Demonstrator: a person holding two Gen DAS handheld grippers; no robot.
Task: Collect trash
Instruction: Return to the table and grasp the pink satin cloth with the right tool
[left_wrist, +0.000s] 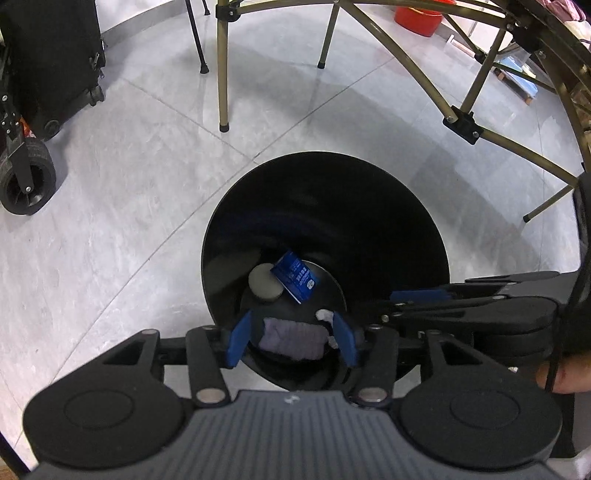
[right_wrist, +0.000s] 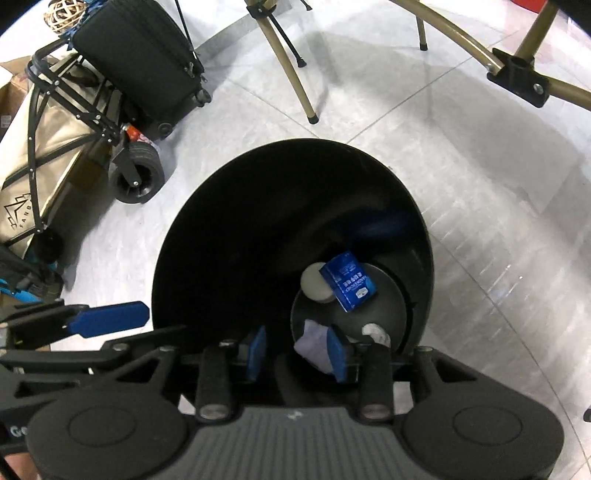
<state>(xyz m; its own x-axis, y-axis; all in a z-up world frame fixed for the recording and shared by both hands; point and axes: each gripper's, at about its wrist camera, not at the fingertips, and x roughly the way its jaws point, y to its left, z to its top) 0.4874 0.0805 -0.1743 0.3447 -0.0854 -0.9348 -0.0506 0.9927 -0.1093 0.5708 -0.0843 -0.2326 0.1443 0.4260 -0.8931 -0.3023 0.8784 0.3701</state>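
A black round trash bin (left_wrist: 332, 199) stands on the floor below both grippers. On its bottom lie a blue box (left_wrist: 295, 282), a grey disc (left_wrist: 264, 282), a crumpled pale purple tissue (left_wrist: 291, 339) and a small white scrap (left_wrist: 325, 314). My left gripper (left_wrist: 292, 341) hangs over the bin's near rim, open; the tissue shows between its blue fingers but lies below them. My right gripper (right_wrist: 296, 353) is also open over the bin (right_wrist: 258, 206), nothing between its pads. The tissue (right_wrist: 312, 345), box (right_wrist: 347, 286) and disc (right_wrist: 314, 286) lie beyond it.
Brass-coloured folding table legs (left_wrist: 223, 74) stand beyond the bin. A black suitcase (right_wrist: 140, 48) and a wheeled cart (right_wrist: 136, 177) sit at the left. A red bucket (left_wrist: 417, 16) is far back. A hand (left_wrist: 561, 376) holds the other gripper at the right edge.
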